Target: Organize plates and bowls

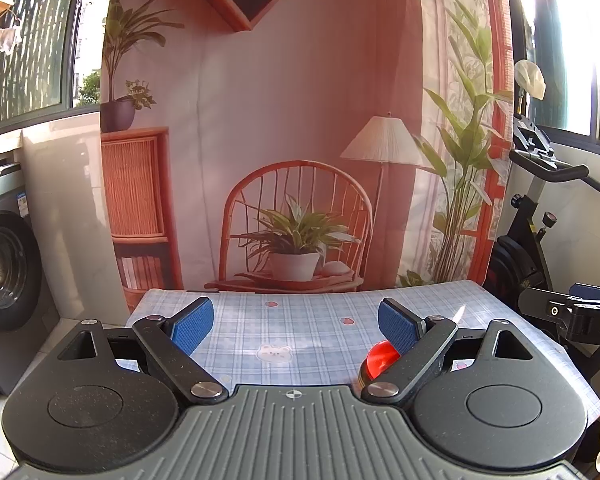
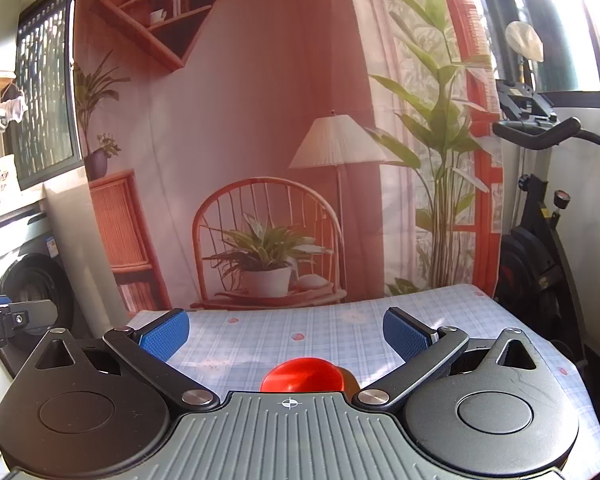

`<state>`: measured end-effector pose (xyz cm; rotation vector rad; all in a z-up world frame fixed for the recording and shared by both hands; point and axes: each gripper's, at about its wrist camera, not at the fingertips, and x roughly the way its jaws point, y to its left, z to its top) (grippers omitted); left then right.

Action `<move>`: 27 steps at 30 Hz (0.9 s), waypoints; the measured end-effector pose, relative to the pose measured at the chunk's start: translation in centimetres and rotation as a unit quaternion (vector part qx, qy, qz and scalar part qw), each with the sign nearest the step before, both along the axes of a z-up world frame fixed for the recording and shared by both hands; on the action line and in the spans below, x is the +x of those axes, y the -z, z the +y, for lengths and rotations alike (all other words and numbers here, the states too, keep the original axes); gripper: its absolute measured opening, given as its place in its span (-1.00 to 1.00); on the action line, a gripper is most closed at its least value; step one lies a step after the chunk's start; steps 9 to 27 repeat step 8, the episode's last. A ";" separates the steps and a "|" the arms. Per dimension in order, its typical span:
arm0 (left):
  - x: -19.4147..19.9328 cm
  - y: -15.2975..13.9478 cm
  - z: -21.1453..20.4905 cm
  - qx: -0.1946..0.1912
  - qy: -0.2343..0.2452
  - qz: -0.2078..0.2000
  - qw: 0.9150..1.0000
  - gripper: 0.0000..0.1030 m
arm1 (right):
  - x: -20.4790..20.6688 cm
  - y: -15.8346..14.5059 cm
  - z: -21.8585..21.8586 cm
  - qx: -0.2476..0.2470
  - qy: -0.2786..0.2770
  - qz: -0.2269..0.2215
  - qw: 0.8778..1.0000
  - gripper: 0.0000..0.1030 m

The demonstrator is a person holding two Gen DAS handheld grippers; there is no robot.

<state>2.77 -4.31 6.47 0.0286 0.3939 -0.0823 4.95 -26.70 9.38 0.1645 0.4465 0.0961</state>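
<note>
At desk (image 2: 380, 332) near edge, red bowl (image 2: 302, 374) below my right gripper (image 2: 286, 334); both grippers released, left gripper (image 1: 296, 324) too. Approach step; next I lower, grasp rim.

Only the letters "DA" can be read, on the right gripper (image 1: 592, 320) body.
</note>
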 end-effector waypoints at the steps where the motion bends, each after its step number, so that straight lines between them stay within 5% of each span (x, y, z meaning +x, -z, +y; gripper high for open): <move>1: 0.1 0.0 0.1 -0.001 0.000 0.000 1.000 0.77 | 0.0 0.0 0.0 0.000 0.000 0.000 1.000 0.99; 27: -0.1 0.1 0.0 -0.001 0.002 -0.004 1.000 0.77 | 0.0 0.0 0.0 0.000 0.000 0.001 1.000 0.99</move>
